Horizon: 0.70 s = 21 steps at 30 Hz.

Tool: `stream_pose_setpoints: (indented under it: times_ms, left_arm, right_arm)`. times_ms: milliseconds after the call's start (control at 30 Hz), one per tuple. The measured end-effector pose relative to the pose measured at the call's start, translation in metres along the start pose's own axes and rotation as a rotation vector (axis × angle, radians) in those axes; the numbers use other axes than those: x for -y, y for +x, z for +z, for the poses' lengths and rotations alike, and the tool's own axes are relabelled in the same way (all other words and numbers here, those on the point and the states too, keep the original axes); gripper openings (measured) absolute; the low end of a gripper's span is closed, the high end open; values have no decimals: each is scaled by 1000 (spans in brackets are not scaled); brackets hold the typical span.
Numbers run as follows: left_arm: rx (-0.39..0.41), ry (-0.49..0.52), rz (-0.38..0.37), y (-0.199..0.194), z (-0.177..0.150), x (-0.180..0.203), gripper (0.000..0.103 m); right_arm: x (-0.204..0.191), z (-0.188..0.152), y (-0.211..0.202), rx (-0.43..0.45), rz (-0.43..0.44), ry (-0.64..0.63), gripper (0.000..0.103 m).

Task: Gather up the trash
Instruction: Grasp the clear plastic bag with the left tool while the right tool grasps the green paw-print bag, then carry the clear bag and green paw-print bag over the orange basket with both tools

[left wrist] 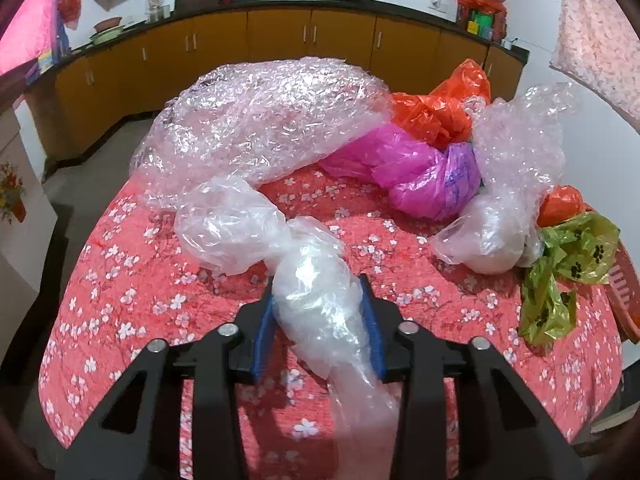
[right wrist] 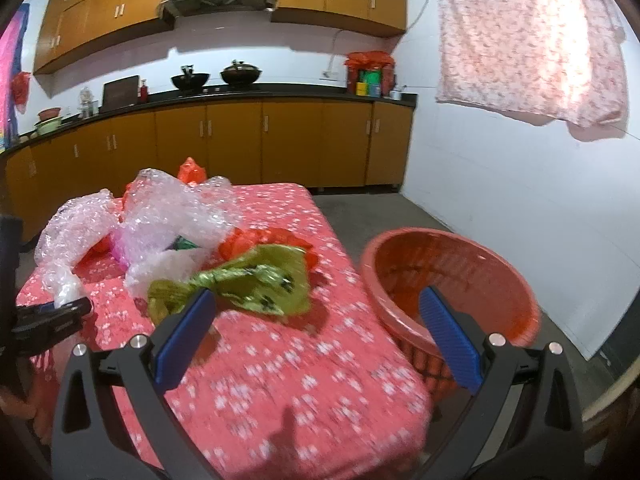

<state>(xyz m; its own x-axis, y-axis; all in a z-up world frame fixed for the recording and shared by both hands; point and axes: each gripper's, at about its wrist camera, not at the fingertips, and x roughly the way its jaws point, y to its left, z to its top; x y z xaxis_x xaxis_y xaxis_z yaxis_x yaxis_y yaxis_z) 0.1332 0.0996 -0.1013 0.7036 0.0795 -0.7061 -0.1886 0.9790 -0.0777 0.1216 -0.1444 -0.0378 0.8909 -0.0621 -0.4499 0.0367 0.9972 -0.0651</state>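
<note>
Low in the left wrist view, the left gripper (left wrist: 320,312) has its blue pads clamped on a crinkly clear plastic bag (left wrist: 316,304), which trails across the pink floral tablecloth (left wrist: 120,300). The right gripper (right wrist: 320,332) is spread wide, holding nothing. At its right sits one red basket (right wrist: 404,256). Mid-table: one green bag (right wrist: 256,280), one magenta bag (left wrist: 416,176), big bubble wrap (left wrist: 272,120). Two woks (right wrist: 216,74) sit on the far kitchen counter (right wrist: 240,94) up top

Orange kitchen cabinets (right wrist: 240,140), white walls (right wrist: 500,184)
</note>
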Motion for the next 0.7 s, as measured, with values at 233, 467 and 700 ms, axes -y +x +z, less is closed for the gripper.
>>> stream_pose_setpoints:
  times_ms: [233, 467, 700]
  left_arm:
    - [38, 16, -71, -16, -3, -14, 32]
    - [81, 35, -89, -37, -4, -24, 32]
    - [103, 21, -101, -52, 1, -34, 32]
  right_arm:
    - [-8, 15, 35, -65, 91, 61, 92]
    - [-46, 10, 53, -131, 182, 29, 83]
    - [-70, 0, 72, -223, 227, 14, 71]
